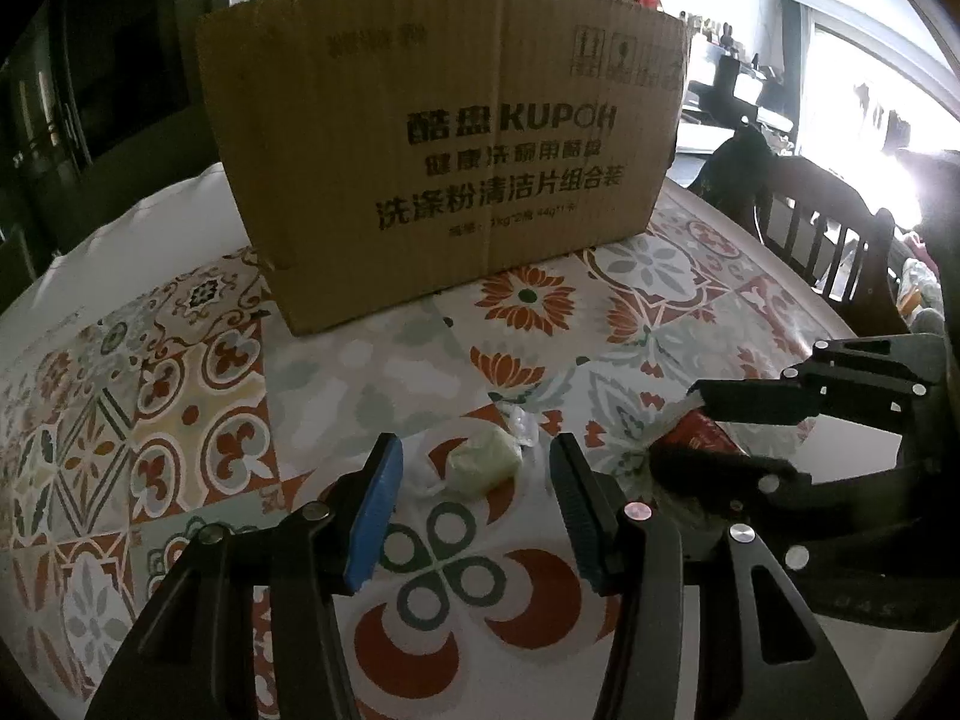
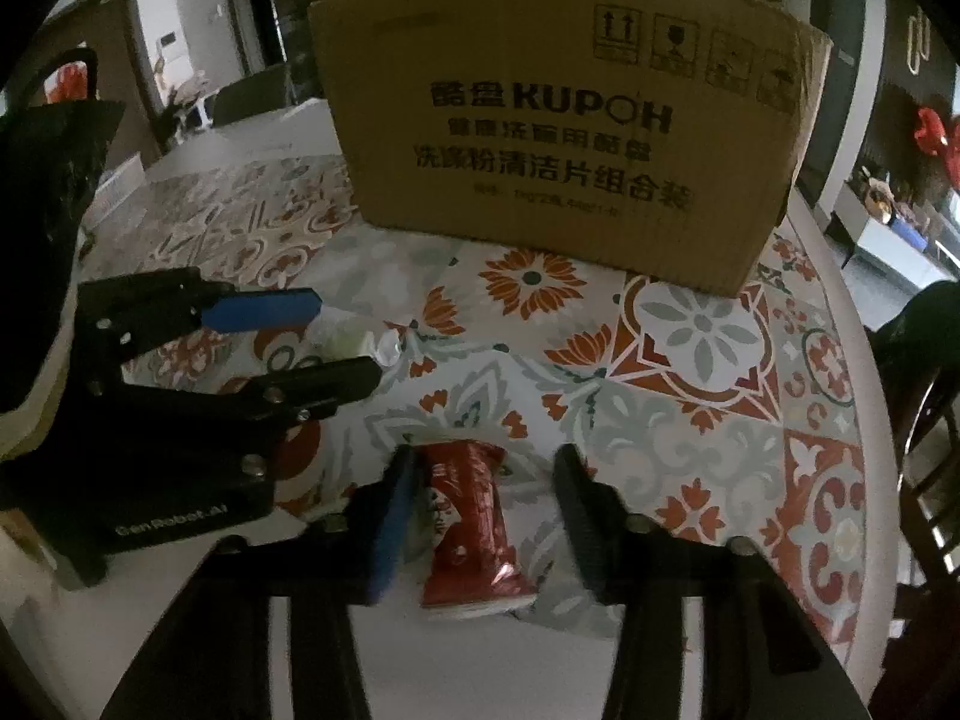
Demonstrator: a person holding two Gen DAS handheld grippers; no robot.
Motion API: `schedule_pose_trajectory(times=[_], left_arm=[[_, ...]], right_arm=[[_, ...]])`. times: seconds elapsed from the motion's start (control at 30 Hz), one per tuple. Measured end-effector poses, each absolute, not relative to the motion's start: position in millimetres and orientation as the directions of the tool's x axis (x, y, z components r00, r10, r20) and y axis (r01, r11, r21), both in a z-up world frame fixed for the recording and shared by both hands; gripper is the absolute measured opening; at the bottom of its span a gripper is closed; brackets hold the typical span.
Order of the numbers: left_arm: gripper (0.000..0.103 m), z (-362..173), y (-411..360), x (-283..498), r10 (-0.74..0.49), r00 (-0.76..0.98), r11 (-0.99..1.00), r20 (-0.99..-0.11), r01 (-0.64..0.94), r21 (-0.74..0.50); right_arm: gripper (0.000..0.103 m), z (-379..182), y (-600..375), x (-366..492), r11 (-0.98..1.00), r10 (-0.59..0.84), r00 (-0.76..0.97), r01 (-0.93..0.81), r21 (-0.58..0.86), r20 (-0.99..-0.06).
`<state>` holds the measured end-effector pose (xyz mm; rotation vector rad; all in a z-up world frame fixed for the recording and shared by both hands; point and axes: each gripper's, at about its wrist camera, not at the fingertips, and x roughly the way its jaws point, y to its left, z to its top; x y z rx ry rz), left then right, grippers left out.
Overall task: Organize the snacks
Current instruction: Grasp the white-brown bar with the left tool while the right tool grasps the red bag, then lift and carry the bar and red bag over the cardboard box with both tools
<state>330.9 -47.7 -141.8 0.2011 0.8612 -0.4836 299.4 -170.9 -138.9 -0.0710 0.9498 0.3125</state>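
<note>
A pale green wrapped candy (image 1: 483, 461) lies on the patterned tablecloth between the fingers of my open left gripper (image 1: 474, 468); it also shows in the right wrist view (image 2: 348, 341). A red snack packet (image 2: 474, 522) lies on the table between the fingers of my open right gripper (image 2: 483, 474); in the left wrist view the packet (image 1: 699, 429) shows partly between the right gripper's (image 1: 678, 426) fingers. The left gripper (image 2: 345, 333) appears at the left of the right wrist view. A brown cardboard box (image 1: 444, 144) stands upright behind both snacks, also in the right wrist view (image 2: 570, 120).
The round table (image 1: 120, 360) has a floral tile-pattern cloth. A dark wooden chair (image 1: 828, 228) stands at the table's right. A dark bag (image 2: 42, 210) sits at the far left of the right wrist view.
</note>
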Motion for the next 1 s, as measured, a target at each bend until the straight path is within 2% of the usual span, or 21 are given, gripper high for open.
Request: schedule_pose_trajectory(times=[0.4,0.6,1.0], left_arm=[[0.029,-144,-53,333,-0.337,0.54,0.872,-0.771,0.489,-0.039],[0.026,-142,-55,332,-0.346,0.546,0.873,-0.763,0.485,-0.049],[0.025,-120,-46,320,-0.36,0.576,0.889,-0.734,0.449,-0.083]], right_arm=[[0.031,-138,-174,304,0.961,0.261,0.561,-0.224,0.16,-0.785],[0.031,-134,-176,305,0.962,0.267,0.569,-0.212,0.174,-0.778],[0.029,-120,-179,297,0.961,0.274,0.596,-0.208,0.185,-0.754]])
